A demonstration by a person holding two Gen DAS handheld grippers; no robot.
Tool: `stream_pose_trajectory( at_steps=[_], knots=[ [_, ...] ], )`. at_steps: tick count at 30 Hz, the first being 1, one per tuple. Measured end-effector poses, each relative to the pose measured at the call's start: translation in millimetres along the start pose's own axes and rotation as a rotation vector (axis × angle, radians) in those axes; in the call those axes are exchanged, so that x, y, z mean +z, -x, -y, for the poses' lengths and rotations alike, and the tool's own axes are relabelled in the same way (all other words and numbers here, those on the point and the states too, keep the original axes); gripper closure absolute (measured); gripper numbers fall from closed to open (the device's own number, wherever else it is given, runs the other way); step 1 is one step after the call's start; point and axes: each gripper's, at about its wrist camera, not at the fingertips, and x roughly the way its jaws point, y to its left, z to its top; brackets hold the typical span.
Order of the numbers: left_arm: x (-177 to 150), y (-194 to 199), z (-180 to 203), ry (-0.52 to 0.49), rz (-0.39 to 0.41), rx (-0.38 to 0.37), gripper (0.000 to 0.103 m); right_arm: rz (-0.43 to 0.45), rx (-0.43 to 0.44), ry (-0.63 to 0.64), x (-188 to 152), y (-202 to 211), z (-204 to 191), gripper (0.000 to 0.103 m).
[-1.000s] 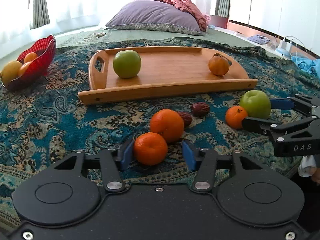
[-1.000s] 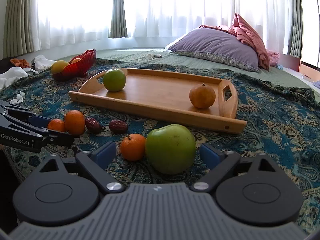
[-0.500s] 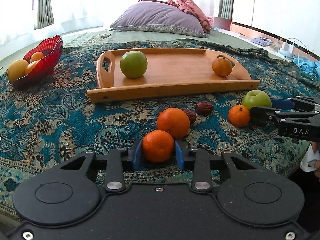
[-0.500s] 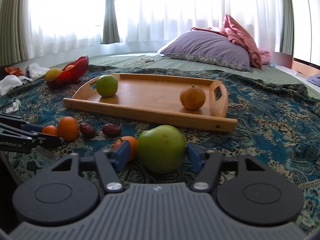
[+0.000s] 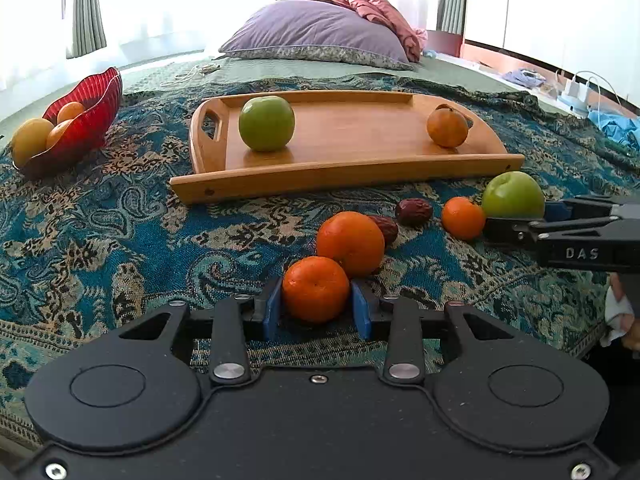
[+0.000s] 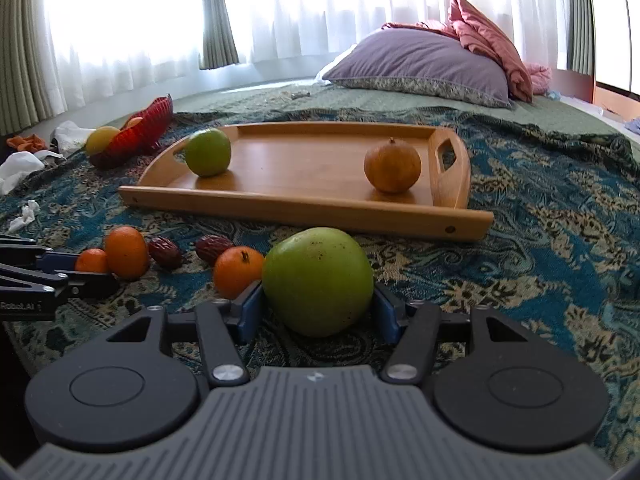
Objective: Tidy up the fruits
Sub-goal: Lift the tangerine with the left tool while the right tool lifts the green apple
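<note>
My left gripper [image 5: 316,309] is shut on a small mandarin [image 5: 315,289] just above the patterned cloth, with a bigger orange [image 5: 350,242] touching it behind. My right gripper [image 6: 318,306] is shut on a green apple [image 6: 318,281], with a small orange [image 6: 237,271] at its left finger. The wooden tray [image 5: 344,178] beyond holds a second green apple [image 5: 266,122] at its left and a brownish orange [image 5: 447,126] at its right. Two dark dates [image 5: 413,211] lie between the loose fruits.
A red bowl [image 5: 93,104] with oranges and a yellow fruit stands at the far left of the cloth. A purple pillow [image 5: 316,36] lies behind the tray. White cloths [image 6: 20,164] lie off the bed's left edge.
Both grippers closed from open: the left onto the small mandarin, the right onto the green apple. Both have lifted slightly.
</note>
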Motion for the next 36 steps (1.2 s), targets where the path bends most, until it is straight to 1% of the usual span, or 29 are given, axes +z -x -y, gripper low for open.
stream_pose_trajectory(
  at_steps=[8,19,30,33,34,36],
  knots=[
    [5.2,0.0,-4.2,0.010,0.003,-0.012,0.070,0.016,-0.020,0.014,-2.1,-0.6,-3.2,0.043],
    [16.8,6.6,-6.8,0.018,0.033,0.009,0.070,0.062,-0.040,0.013,-3.8,8.7,-6.1,0.044],
    [27.5,8.2,-8.8,0.034,0.058,0.017,0.071,0.103,-0.051,-0.005,4.9,19.3,-3.6,0.044],
    [30.7,7.9,-9.7,0.036,0.066,0.018,0.071,0.119,-0.056,-0.006,9.8,20.9,-2.3,0.047],
    [31.8,7.6,-9.9,0.037,0.067,0.019,0.071,0.125,-0.060,-0.004,11.5,21.1,-2.1,0.051],
    [33.3,6.4,-10.7,0.041,0.070,0.023,0.071,0.140,-0.066,0.008,15.6,21.9,-2.4,0.053]
  ],
)
